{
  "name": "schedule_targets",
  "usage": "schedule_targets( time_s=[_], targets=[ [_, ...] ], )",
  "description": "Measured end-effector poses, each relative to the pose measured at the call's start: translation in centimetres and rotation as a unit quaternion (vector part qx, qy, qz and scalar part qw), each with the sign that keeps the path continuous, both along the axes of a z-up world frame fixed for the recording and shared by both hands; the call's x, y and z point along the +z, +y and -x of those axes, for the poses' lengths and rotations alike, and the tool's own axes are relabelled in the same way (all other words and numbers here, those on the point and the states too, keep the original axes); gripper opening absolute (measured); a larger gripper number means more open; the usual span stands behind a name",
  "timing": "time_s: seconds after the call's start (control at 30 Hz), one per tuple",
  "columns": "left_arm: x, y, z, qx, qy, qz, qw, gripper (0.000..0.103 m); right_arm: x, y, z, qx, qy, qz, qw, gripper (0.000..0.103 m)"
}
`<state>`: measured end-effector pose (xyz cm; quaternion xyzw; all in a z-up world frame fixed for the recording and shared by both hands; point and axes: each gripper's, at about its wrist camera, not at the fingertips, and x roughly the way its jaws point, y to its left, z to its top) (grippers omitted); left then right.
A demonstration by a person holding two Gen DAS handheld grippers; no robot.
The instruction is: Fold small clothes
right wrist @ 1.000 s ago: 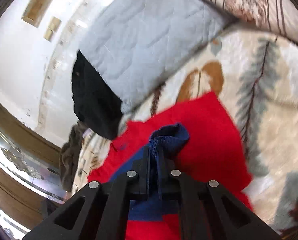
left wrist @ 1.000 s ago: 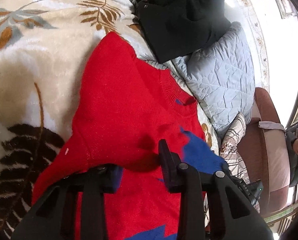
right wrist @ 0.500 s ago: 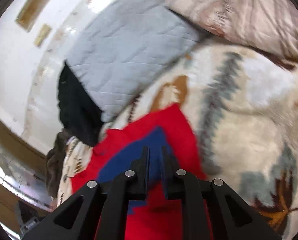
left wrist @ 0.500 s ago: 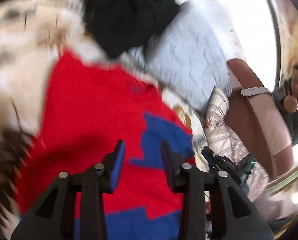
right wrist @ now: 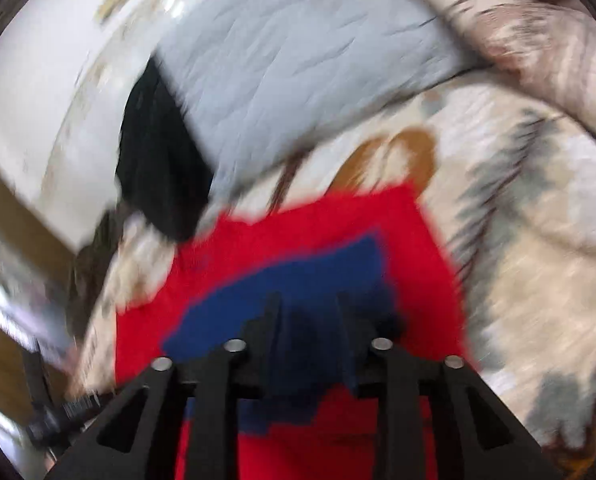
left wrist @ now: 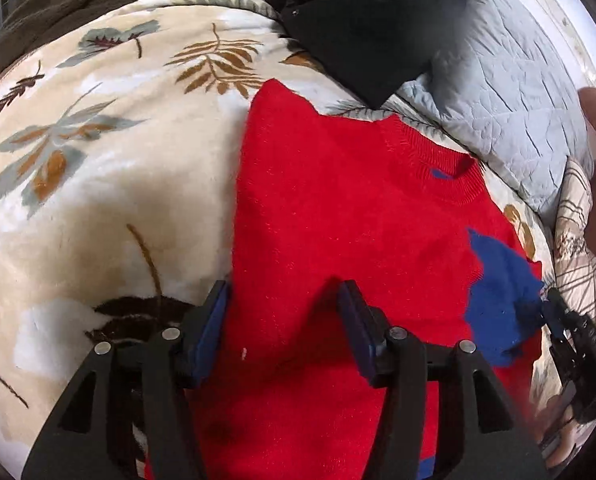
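Note:
A red sweater (left wrist: 338,208) with blue patches lies flat on a cream leaf-patterned blanket (left wrist: 97,168), neckline toward the far right. A blue sleeve end (left wrist: 498,300) is folded onto its right side. My left gripper (left wrist: 283,308) hovers over the sweater's lower left part. Its jaws are opening and pinch nothing. In the blurred right wrist view, my right gripper (right wrist: 308,316) stands over the blue sleeve (right wrist: 298,280) on the red sweater (right wrist: 338,220). Its jaws are opening, with blue cloth lying loose below the gap. The right gripper's black body (left wrist: 574,344) shows at the right edge of the left wrist view.
A black garment (left wrist: 362,20) lies past the sweater, overlapping a grey quilted pillow (left wrist: 498,80). A brown fleece (left wrist: 57,4) sits at the far left. A plaid cushion (left wrist: 574,248) borders the blanket's right edge.
The right gripper has let go of the blue cuff, which now lies flat on the sweater. The left jaws have spread wider, and the left view swung right, then back left.

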<state>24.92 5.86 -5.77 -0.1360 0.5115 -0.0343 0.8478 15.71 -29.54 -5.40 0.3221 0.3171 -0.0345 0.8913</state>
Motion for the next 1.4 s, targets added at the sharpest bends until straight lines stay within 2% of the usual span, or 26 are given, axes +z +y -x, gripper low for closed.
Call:
schedule_targets(
  time_s=[0.1, 0.2, 0.23, 0.27, 0.3, 0.37, 0.4, 0.5, 0.53, 0.57, 0.63, 0.67, 0.73, 0.8, 0.83, 0.9, 0.93, 0.97, 1.03, 1.07, 1.13, 1.2, 1.23, 1.3, 1.4],
  targets=[
    [-0.2, 0.5, -0.1, 0.007, 0.002, 0.014, 0.9999, 0.054, -0.7, -1.9, -0.8, -0.042, 0.03, -0.003, 0.999, 0.041],
    [-0.2, 0.5, 0.3, 0.007, 0.001, 0.018, 0.9998, 0.055, -2.1, -1.9, -2.6, -0.013, 0.072, -0.004, 0.997, 0.047],
    [-0.1, 0.4, 0.2, 0.006, -0.006, 0.019, 0.9998, 0.055, -2.0, -1.3, -2.8, -0.005, 0.073, 0.017, 0.997, 0.031],
    [0.1, 0.4, 0.3, 0.007, -0.009, 0.023, 0.9997, 0.055, -1.2, -0.6, -2.8, 0.016, 0.053, 0.04, 0.998, 0.006],
    [0.1, 0.5, 0.2, 0.007, -0.012, 0.028, 0.9995, 0.055, -0.7, -0.3, -2.3, 0.028, 0.038, 0.048, 0.998, 0.006],
    [0.0, 0.6, 0.1, 0.01, -0.011, 0.025, 0.9996, 0.055, 0.1, -0.6, -1.5, 0.011, 0.013, 0.051, 0.999, 0.005],
    [-0.3, 0.5, 0.0, 0.011, -0.004, 0.016, 0.9998, 0.055, 0.0, -1.0, -1.3, 0.002, 0.015, 0.048, 0.999, 0.005],
    [-0.5, 0.0, -0.1, 0.002, -0.005, -0.002, 1.0, 0.057, -2.6, -1.7, -2.8, -0.004, 0.078, 0.057, 0.995, 0.005],
    [-0.4, -0.2, -0.1, -0.001, -0.004, -0.008, 1.0, 0.057, -2.9, -1.9, -2.6, -0.002, 0.077, 0.055, 0.995, 0.005],
    [-0.3, -0.2, 0.1, -0.001, -0.005, -0.009, 0.9999, 0.057, -2.5, -1.9, -2.1, -0.006, 0.071, 0.051, 0.996, 0.014],
    [0.5, -0.1, 0.5, -0.002, -0.018, 0.015, 0.9997, 0.058, -1.2, -1.8, -1.0, -0.034, 0.072, 0.056, 0.995, 0.019],
    [1.0, -0.2, 0.7, -0.007, -0.028, 0.022, 0.9993, 0.058, -0.6, -1.7, -0.6, -0.035, 0.059, 0.053, 0.996, 0.019],
    [1.8, -0.7, 1.3, -0.019, -0.051, 0.021, 0.9983, 0.062, 0.4, -1.2, 0.5, -0.01, 0.016, 0.038, 0.999, 0.021],
    [1.5, -1.4, 1.3, -0.028, -0.048, 0.001, 0.9985, 0.065, 0.4, 0.3, 0.7, 0.027, 0.004, 0.047, 0.999, 0.021],
    [0.9, -1.7, 1.0, -0.03, -0.034, -0.011, 0.9989, 0.066, 0.1, 1.2, 0.4, 0.041, 0.009, 0.053, 0.998, 0.021],
    [-0.6, -2.3, 0.3, -0.032, -0.009, -0.053, 0.998, 0.069, -2.1, 2.7, -0.8, 0.066, 0.057, 0.079, 0.993, 0.019],
    [-0.7, -2.3, 0.3, -0.033, -0.013, -0.058, 0.9977, 0.072, -3.0, 3.0, -0.9, 0.076, 0.07, 0.088, 0.991, 0.019],
    [-0.6, -2.2, 0.3, -0.03, -0.013, -0.055, 0.998, 0.072, -2.7, 3.1, -0.8, 0.072, 0.061, 0.095, 0.991, 0.019],
    [-0.1, -1.9, 0.5, -0.03, -0.011, -0.037, 0.9988, 0.072, -1.9, 3.3, -0.9, 0.071, 0.074, 0.103, 0.989, 0.019],
    [0.4, -1.7, 0.9, -0.03, -0.014, -0.027, 0.9991, 0.072, -1.6, 3.4, -0.7, 0.074, 0.073, 0.107, 0.989, 0.022],
    [0.9, -1.6, 1.5, -0.033, -0.023, -0.018, 0.999, 0.072, -0.6, 4.1, 0.2, 0.093, 0.051, 0.109, 0.988, 0.023],
    [0.9, -2.2, 1.7, -0.042, -0.025, -0.031, 0.9984, 0.073, -0.5, 5.0, 0.8, 0.108, 0.048, 0.11, 0.987, 0.028],
    [0.3, -2.7, 1.6, -0.046, -0.016, -0.053, 0.9974, 0.074, -1.1, 5.4, 0.9, 0.116, 0.058, 0.116, 0.985, 0.029],
    [-0.4, -3.4, 1.3, -0.054, -0.013, -0.082, 0.9951, 0.08, -2.1, 5.6, 0.5, 0.122, 0.067, 0.127, 0.982, 0.029],
    [-0.2, -3.1, 1.4, -0.053, -0.012, -0.072, 0.9959, 0.081, -1.2, 5.1, 0.2, 0.115, 0.079, 0.116, 0.983, 0.029]
  ],
)
